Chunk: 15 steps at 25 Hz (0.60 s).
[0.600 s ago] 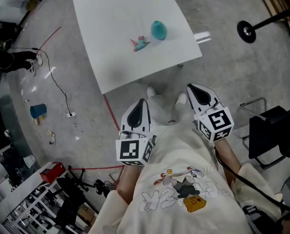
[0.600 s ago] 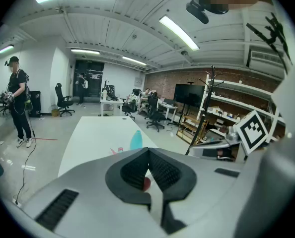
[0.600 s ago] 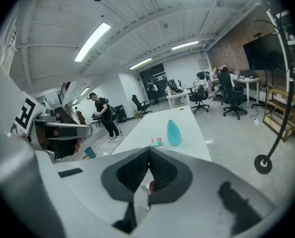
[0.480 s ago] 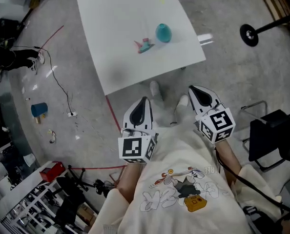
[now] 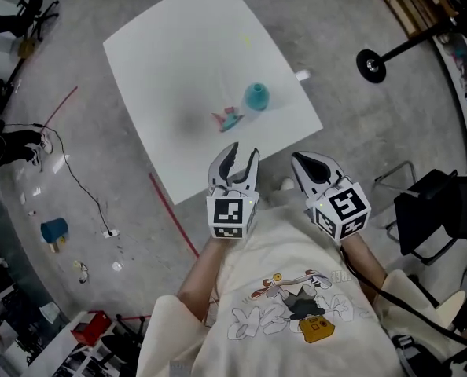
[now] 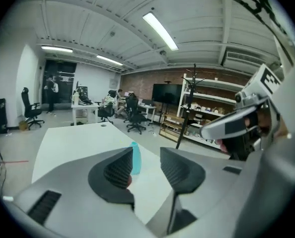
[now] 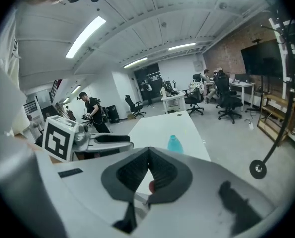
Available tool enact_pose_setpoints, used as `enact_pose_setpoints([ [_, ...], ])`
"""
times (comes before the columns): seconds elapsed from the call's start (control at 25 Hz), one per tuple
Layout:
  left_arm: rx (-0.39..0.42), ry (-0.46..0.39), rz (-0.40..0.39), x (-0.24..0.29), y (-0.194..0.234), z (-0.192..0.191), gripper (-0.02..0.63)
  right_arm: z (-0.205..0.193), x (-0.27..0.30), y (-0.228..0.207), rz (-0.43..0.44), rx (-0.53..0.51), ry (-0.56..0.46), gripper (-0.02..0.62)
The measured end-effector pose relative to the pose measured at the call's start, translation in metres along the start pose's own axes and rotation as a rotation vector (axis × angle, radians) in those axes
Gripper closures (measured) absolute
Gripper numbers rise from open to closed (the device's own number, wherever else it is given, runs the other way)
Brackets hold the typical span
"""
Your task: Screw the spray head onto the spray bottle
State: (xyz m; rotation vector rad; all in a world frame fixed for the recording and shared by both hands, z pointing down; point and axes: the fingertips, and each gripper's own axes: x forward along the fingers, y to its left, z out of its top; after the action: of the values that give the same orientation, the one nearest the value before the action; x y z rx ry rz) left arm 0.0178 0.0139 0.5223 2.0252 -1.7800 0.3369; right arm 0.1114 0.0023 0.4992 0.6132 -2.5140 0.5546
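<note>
A teal spray bottle stands upright on the white table. The pink and teal spray head lies just to its left. My left gripper hovers over the table's near edge, open and empty, short of the spray head. In the left gripper view the bottle shows in the gap between the pads. My right gripper is shut with nothing in it, off the table's near right corner. The right gripper view shows the bottle beyond its closed tips.
A black round stand base sits on the floor right of the table. A black chair is at my right. A red tape line, cables and a blue object lie on the floor at left. People and office chairs are far behind.
Both grippers have come nearer to the table. The left gripper has advanced over the near edge and its jaws have opened. The right gripper stays shut.
</note>
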Motion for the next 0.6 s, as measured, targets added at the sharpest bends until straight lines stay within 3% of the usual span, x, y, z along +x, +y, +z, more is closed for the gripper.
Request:
enact_pose_setpoints([
  [0.2,0.111,0.036,-0.101,0.049,0.039,-0.007,0.317,0.026,0.029,0.015,-0.083,0.009,-0.012,0.589],
  [0.36,0.191,0.106,-0.126,0.099,0.052,-0.034,0.265,0.026,0.035,0.015,-0.113,0.026,-0.007,0.589],
  [0.6,0.242,0.189,-0.148,0.165,0.058,-0.064,0.195,0.025,0.032,0.009,-0.110,0.063,0.003,0.589],
])
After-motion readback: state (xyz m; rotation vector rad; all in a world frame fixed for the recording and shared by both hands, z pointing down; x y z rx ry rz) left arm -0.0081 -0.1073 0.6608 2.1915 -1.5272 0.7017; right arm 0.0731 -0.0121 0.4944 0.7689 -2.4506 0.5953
